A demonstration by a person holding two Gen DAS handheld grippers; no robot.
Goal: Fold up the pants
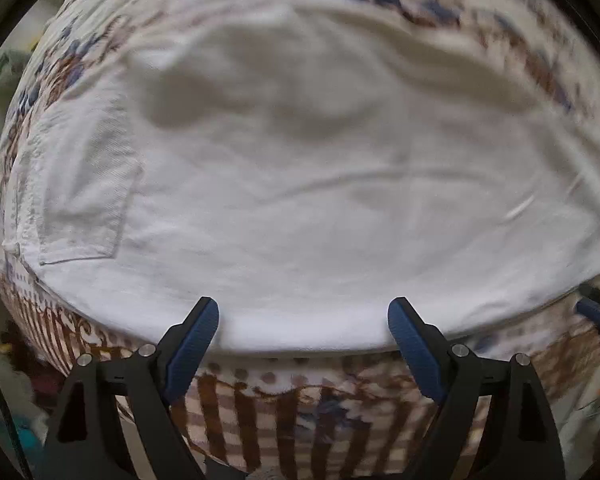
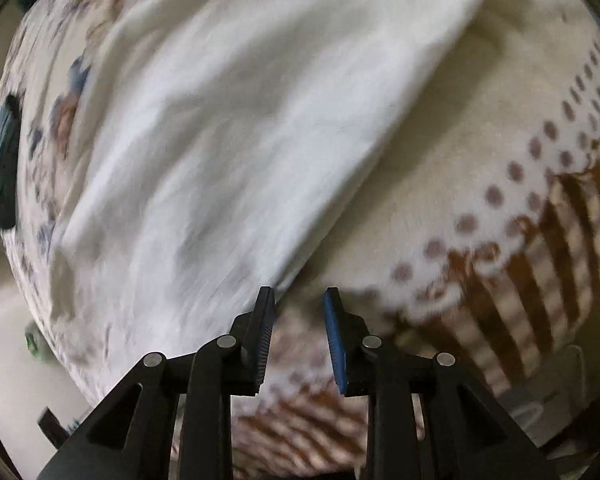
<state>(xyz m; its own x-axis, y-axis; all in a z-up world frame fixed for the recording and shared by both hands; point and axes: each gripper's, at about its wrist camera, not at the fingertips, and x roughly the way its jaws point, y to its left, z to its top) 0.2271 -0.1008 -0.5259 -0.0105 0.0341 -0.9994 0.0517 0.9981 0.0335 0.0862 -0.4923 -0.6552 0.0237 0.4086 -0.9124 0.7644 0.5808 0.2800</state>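
So the pants (image 1: 300,184) are white, a ribbed or twill-looking cotton, spread flat across a bedsheet (image 1: 284,408) printed with blue and brown flowers, brown dots and brown stripes along the hanging edge. From the left wrist camera you get the nice wide look: a square patch pocket (image 1: 88,208) stitched on at the left, with the waistband seam just beside it, soft wrinkles rolling across the middle, and the near fold of the fabric rounded and thick right at the bed's edge. The left gripper (image 1: 303,316) has its black arms spread wide, blue textured pads (image 1: 196,344) on the inside, tips sitting right at that near fold with nothing pinched between them. The right wrist view is blurry and shows something the other doesn't: the pants (image 2: 228,128) narrowing into a long slanting panel whose lower corner comes down just by the right gripper (image 2: 298,294). That one is only partly spread, a narrow gap, one blue ridged pad (image 2: 336,344) visible, and the cloth corner sits beside the left finger rather than between the two. Also only in that view, a dark teal thing (image 2: 6,168) at the far left, too smeared to identify. No readable labels or writing anywhere.
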